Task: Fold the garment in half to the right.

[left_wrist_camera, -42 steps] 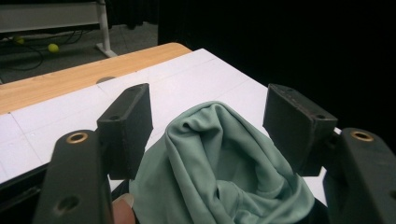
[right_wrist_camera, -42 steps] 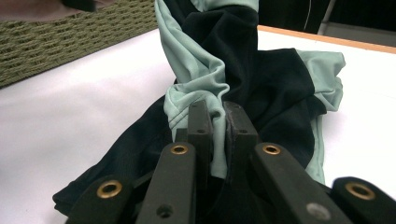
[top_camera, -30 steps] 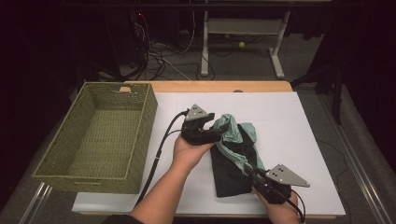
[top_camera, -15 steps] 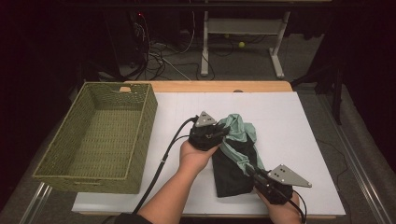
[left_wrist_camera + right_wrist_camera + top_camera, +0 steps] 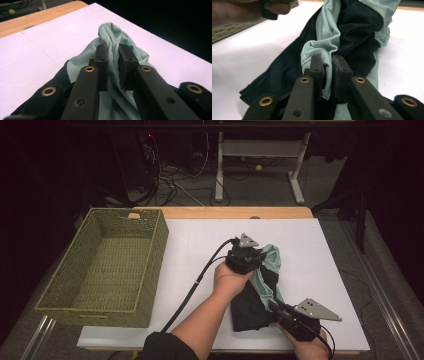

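Note:
A garment of mint-green and black cloth (image 5: 248, 311) lies bunched on the white tabletop (image 5: 200, 237), right of centre. My left gripper (image 5: 257, 259) sits at the far end of the garment; its jaws have just been closing and now pinch a raised fold of the mint cloth (image 5: 110, 32). The left gripper view shows the left gripper (image 5: 113, 50) with that fold squeezed between its pads. My right gripper (image 5: 273, 304) is at the garment's near end. In its own view the right gripper (image 5: 328, 61) clamps a mint hem, with the black cloth (image 5: 359, 25) behind.
A green woven basket (image 5: 152, 265) stands at the table's left side, with nothing inside. A wooden strip (image 5: 225, 213) runs along the far edge. Beyond it are cables and a metal stand on the dark floor. Each gripper trails a black cable.
My left gripper has moved right and toward me along the garment and closed on the mint fold. The mint cloth is gathered up under it. My right gripper has stayed in place.

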Demonstrator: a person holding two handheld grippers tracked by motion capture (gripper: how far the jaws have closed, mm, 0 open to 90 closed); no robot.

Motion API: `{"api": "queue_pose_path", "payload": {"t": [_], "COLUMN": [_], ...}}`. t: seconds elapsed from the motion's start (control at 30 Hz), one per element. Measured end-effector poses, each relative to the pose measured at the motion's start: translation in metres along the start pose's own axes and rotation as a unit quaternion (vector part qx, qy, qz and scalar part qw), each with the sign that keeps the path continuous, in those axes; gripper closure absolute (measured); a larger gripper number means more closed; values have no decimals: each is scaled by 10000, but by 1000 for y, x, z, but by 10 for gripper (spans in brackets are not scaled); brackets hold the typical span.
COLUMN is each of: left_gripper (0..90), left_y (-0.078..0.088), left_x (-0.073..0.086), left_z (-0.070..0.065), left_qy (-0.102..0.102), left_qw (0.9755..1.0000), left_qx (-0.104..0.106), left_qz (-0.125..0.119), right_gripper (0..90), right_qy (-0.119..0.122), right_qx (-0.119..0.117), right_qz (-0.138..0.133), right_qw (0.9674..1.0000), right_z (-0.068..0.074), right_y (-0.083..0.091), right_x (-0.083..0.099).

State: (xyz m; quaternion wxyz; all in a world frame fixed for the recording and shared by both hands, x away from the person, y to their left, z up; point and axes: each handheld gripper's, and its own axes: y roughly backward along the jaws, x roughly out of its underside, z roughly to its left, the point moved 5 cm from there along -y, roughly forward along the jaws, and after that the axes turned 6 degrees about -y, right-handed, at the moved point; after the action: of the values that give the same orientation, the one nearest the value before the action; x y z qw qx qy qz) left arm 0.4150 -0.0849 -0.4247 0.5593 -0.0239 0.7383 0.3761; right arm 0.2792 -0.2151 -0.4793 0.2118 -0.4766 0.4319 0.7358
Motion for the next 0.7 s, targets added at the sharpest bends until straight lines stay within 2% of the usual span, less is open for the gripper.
{"api": "queue_pose_path", "payload": {"t": [0.07, 0.2, 0.23, 0.3, 0.43, 0.5, 0.57, 0.7], "left_gripper": [752, 749, 749, 748, 749, 750, 750, 750], "left_y": [-6, -12, -11, -10, -5, -2, 0, 6], "left_x": [1, 5, 5, 4, 5, 7, 8, 8], "left_z": [0, -1, -2, -3, -2, -1, 0, 0], "left_qy": [10, 20, 13, -13, 11, 40, 42, 38], "left_qw": [10000, 9999, 9999, 10000, 10000, 10000, 10000, 9999], "left_qx": [16, 58, 69, 69, 87, 90, 74, 126], "left_qz": [51, 102, 90, 63, -5, -17, -25, -80], "right_gripper": [736, 564, 546, 533, 553, 574, 596, 555], "right_qy": [-21, 15, -33, 30, 132, 132, 247, 371], "right_qx": [-37, -146, -187, -179, -11, 88, 167, 240], "right_qz": [37, -116, -163, -295, -555, -638, -670, -444], "right_qw": [10000, 9998, 9997, 9994, 9984, 9978, 9973, 9980], "right_z": [-2, -1, -1, -3, -10, -15, -20, -29], "right_y": [1, 9, 12, 17, 19, 13, 2, -29], "right_x": [2, -1, -3, -7, -22, -35, -46, -63]}}
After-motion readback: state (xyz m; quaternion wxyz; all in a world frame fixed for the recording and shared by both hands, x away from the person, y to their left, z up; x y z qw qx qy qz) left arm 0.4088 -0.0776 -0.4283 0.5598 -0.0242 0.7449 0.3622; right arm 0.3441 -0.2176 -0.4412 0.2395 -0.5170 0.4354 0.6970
